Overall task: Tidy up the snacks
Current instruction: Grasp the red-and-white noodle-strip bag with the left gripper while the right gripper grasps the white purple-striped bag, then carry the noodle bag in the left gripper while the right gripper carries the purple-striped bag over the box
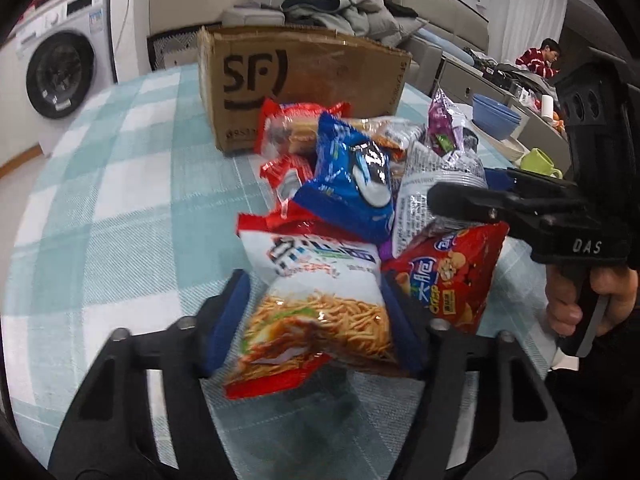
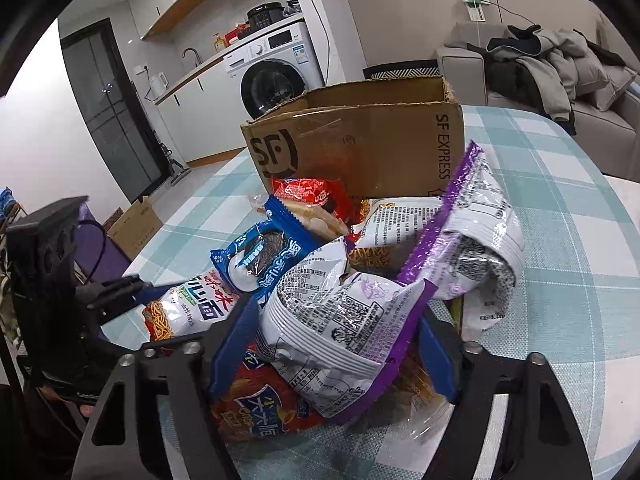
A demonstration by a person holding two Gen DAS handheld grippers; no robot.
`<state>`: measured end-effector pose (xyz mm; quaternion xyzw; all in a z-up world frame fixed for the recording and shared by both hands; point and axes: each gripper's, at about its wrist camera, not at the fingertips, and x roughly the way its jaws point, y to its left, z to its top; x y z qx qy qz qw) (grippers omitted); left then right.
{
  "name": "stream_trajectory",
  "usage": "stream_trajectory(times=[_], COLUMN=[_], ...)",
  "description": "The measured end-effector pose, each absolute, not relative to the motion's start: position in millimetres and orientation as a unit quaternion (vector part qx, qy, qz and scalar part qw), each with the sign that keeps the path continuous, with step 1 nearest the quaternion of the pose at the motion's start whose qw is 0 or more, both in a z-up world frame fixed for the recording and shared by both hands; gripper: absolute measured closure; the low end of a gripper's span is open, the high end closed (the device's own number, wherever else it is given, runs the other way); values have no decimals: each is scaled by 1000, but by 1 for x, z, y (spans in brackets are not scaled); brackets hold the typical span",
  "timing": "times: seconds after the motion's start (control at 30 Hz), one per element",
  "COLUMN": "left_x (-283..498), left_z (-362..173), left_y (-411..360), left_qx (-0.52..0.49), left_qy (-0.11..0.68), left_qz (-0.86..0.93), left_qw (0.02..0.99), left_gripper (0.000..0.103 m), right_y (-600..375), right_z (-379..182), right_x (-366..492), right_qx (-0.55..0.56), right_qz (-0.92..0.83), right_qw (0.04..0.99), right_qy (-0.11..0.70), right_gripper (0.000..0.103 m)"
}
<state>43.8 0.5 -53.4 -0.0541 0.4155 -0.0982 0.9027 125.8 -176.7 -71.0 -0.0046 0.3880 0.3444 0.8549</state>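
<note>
Both tongs, left (image 1: 316,316) and right (image 2: 336,344), clamped (each on a packet).

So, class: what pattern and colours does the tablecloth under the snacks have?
The tablecloth is a teal-and-white check, clearest in the left wrist view.

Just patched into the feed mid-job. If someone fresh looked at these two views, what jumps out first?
The heap of snack bags in the middle of the checked tablecloth, just in front of the open SF cardboard box. Next, both grippers are already on it: the left gripper closed on the noodle snack bag, and the right gripper closed on the white-and-purple bag. The blue cookie pack sits on top of the pile.
</note>
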Motion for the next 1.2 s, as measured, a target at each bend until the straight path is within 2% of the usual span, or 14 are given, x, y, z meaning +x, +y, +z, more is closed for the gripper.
stream_trajectory(times=[0.07,0.2,0.7,1.2], left_x=[43,42,13,0], left_z=[-54,-52,-32,17], left_y=[-3,-6,25,34], left_qx=[-43,-38,-67,-86], left_qy=[410,406,368,302], left_qz=[-94,-93,-72,-51], left_qw=[906,908,925,948], left_gripper=[50,53,54,54], right_y=[-179,-184,-209,-234], right_z=[-71,-67,-42,-5], right_x=[126,122,109,107], right_qx=[9,16,30,42], right_qz=[357,369,375,360], right_qw=[851,850,869,889], right_qy=[384,376,322,279], right_gripper=[52,57,58,58])
